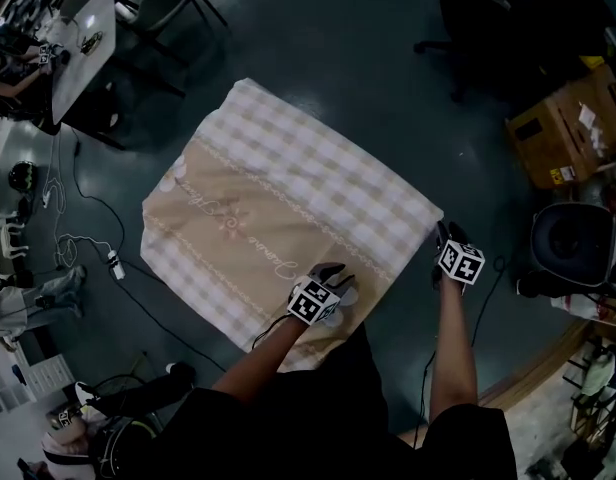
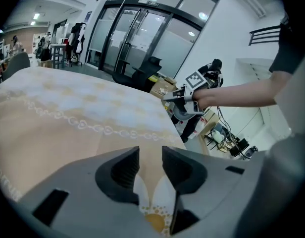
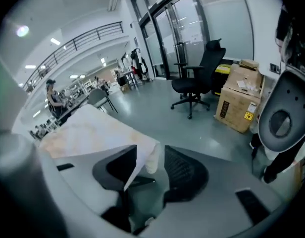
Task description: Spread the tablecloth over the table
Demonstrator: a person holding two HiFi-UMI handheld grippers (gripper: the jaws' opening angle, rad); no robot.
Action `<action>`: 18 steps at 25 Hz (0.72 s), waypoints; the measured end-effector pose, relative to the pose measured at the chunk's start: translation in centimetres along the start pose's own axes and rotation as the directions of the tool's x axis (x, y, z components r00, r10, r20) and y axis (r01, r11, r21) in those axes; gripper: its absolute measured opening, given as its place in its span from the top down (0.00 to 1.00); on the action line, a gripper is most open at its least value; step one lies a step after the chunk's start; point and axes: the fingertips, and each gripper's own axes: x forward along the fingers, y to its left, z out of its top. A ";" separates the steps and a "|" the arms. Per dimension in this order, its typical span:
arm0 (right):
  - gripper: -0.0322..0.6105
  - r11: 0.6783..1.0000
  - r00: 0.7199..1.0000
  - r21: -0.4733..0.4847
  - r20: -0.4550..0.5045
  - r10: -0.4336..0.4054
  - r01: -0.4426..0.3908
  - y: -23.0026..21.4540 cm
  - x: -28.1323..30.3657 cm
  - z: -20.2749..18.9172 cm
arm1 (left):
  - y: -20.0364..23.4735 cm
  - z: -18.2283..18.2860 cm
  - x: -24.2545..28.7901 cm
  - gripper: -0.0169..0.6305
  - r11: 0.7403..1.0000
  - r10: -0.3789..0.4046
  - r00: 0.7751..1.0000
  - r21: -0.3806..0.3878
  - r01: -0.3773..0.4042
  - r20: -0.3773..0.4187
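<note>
The tablecloth (image 1: 278,198) covers the table; our left gripper (image 1: 331,273) hovers part-open above its near edge; our right gripper (image 1: 446,236) gapes around the corner, unpinched; we should pinch and pull corners evenly.

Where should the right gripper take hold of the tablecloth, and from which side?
Grip the tablecloth by its right corner, coming in from the right. That corner hangs free off the edge and sits between the open jaws of the right gripper.
</note>
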 end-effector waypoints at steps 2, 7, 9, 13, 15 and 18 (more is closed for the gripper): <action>0.65 0.993 0.998 0.104 0.034 0.061 -0.064 1.1 -0.9 -1.1 | -0.1 -1.6 -0.8 0.76 1.000 -0.004 1.000 -0.002 0.004 -0.027; 0.55 0.864 0.969 0.441 0.084 0.231 -0.244 3.7 0.2 -4.8 | -1.1 -5.2 -1.6 0.76 0.997 -0.011 1.000 -0.078 0.010 -0.004; 0.58 0.801 0.956 0.522 0.128 0.264 -0.292 4.3 0.2 -4.6 | -1.6 -5.6 -1.7 0.76 0.995 -0.001 1.000 -0.100 0.002 0.013; 0.92 0.836 0.969 0.490 0.131 0.210 -0.248 3.0 -1.2 -4.6 | -2.9 -6.1 -1.1 0.75 0.990 0.028 0.999 -0.137 -0.023 0.033; 0.92 0.854 0.968 0.457 0.139 0.209 -0.250 2.3 -2.2 -4.1 | -3.8 -6.0 -0.6 0.74 0.992 0.039 0.999 -0.120 -0.035 0.031; 0.93 0.862 0.969 0.444 0.147 0.198 -0.243 1.3 -3.5 -3.6 | -5.2 -6.0 0.1 0.73 0.997 0.019 1.000 -0.078 -0.017 0.018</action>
